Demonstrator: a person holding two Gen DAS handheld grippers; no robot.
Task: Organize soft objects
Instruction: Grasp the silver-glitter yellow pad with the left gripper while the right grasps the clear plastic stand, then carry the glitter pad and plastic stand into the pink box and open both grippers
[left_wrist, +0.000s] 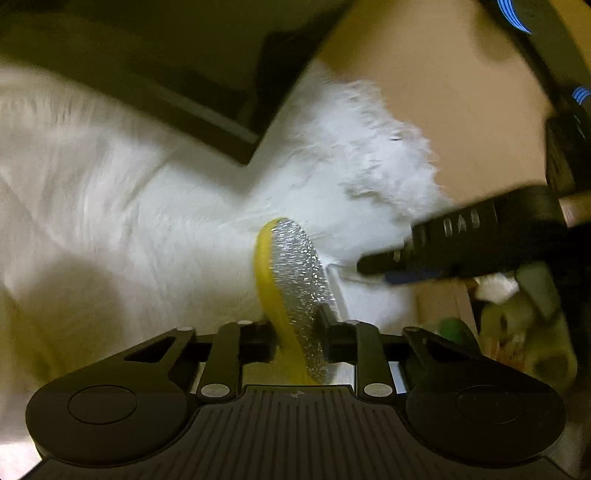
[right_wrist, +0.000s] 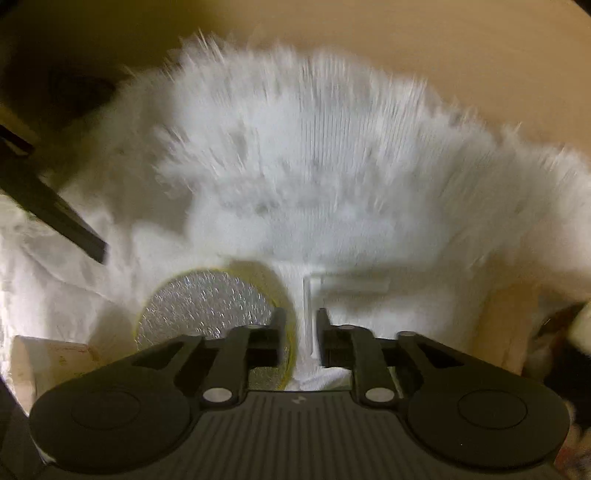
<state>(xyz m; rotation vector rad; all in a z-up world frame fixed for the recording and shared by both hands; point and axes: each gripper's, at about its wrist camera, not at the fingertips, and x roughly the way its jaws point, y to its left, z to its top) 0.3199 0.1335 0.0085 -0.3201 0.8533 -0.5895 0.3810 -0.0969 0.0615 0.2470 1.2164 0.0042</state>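
Left gripper (left_wrist: 301, 328) points forward into a white furry soft object (left_wrist: 122, 206), its jaws pressed narrow on a round pad with a yellow rim and a glittery silver face (left_wrist: 295, 280); the pad stands on edge between the fingertips, tilted toward 11 o'clock. Right gripper (right_wrist: 301, 332) enters the left wrist view from 3 o'clock as a dark bar whose tip lies near the pad's upper right side. In its own view its jaws are drawn narrow on a white fabric tag (right_wrist: 308, 317) that hangs from the fur; the tag runs straight up toward 12 o'clock and joins a short crossbar of the same cloth.

White fur (right_wrist: 314, 166) fills most of both views, blurred, with long strands fanning outward at its rim. Beyond it, from 12 to 2 o'clock, lies a plain tan surface (right_wrist: 443, 44).

Glittery pad (right_wrist: 207, 306) sits at 9 o'clock of the right fingertips, touching the fur. A dark bar (right_wrist: 51, 206) crosses at 9 to 10 o'clock. A cardboard box edge (right_wrist: 51, 354) shows at 8 o'clock; what it holds cannot be told.
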